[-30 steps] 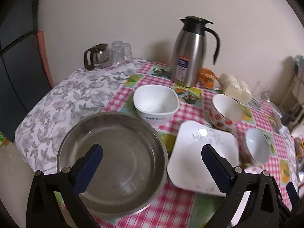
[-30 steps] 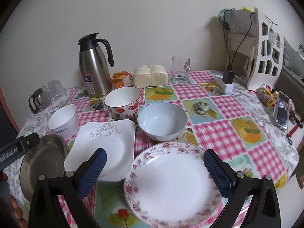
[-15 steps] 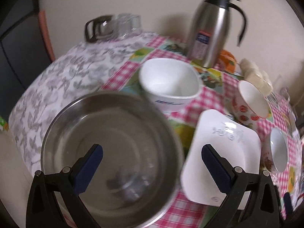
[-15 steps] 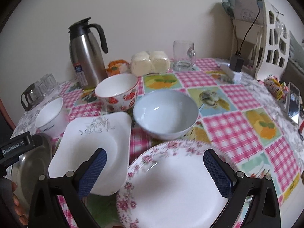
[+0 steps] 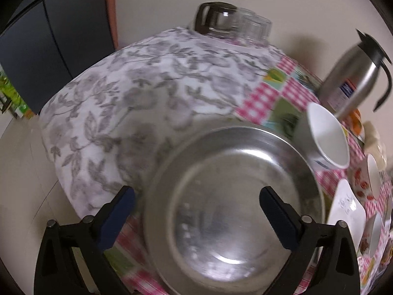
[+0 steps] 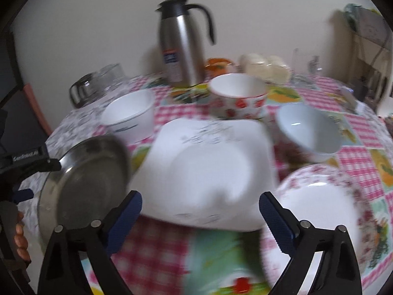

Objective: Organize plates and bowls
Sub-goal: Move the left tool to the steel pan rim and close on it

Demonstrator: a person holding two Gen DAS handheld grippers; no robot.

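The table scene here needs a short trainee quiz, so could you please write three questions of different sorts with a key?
1. True or false: the steel bowl holds food.
2. Which dish lies straight ahead of the right gripper? A) the square plate B) the strawberry bowl C) the flowered plate
3. Fill in: the tall thing behind the dishes, by the wall, is a steel ____.

Key:
1. False; it is empty, and the left gripper, jaws closing, has one finger outside the rim and one over the inside.
2. A; its near edge sits between the closing jaws, not yet touched.
3. Flask.
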